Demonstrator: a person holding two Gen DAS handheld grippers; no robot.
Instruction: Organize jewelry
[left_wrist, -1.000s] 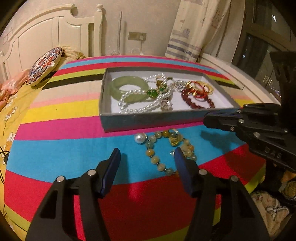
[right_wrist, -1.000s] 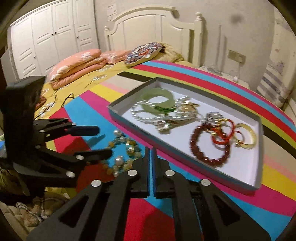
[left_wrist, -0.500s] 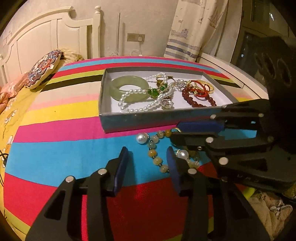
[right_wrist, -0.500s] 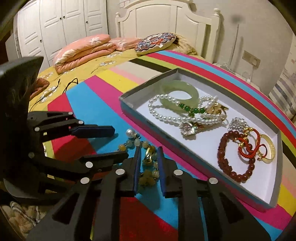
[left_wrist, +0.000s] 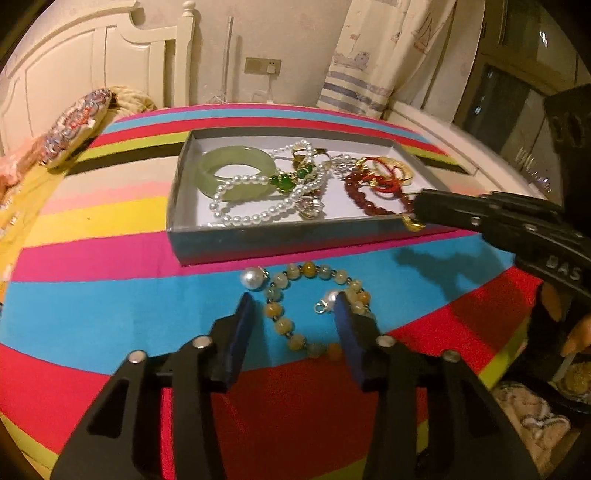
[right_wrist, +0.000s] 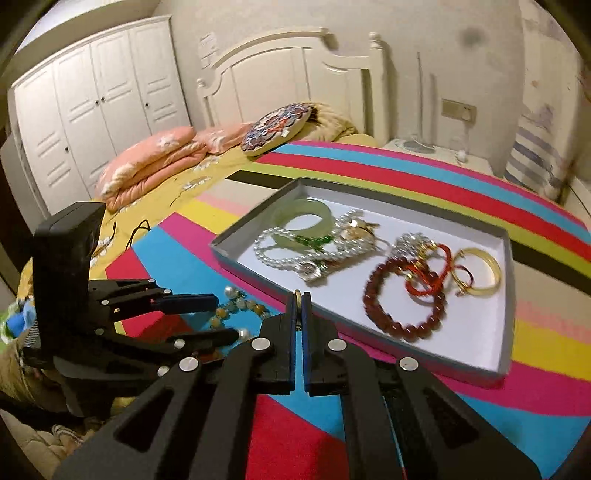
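Observation:
A bracelet of yellow and pale green beads (left_wrist: 291, 306) (right_wrist: 236, 306) lies on the blue stripe in front of the grey tray (left_wrist: 258, 243) (right_wrist: 251, 266), with a large pearl (left_wrist: 251, 277) beside it. My left gripper (left_wrist: 293, 314) (right_wrist: 221, 319) straddles the bracelet; its jaws are closing and the pads stand just clear of the beads. My right gripper (left_wrist: 417, 216) (right_wrist: 298, 300) is shut on a small gold ring (left_wrist: 412, 223) (right_wrist: 297, 294) at the tray's near right rim. In the tray lie a green bangle (left_wrist: 236, 173), a pearl necklace (left_wrist: 258, 214), a red bead bracelet (right_wrist: 402, 295) and a gold bangle (right_wrist: 480, 269).
The striped cloth (left_wrist: 110, 314) covers a surface that drops off at the right and near edges. Behind are a bed with a round patterned cushion (right_wrist: 277, 127), pink bedding (right_wrist: 155, 166), a white headboard and wardrobe. A curtain (left_wrist: 388, 55) hangs at the back right.
My right gripper shut on the gold ring that lay on the bead bracelet, lifted it off and carried it to the tray's rim. The left gripper's jaws have narrowed around the bracelet.

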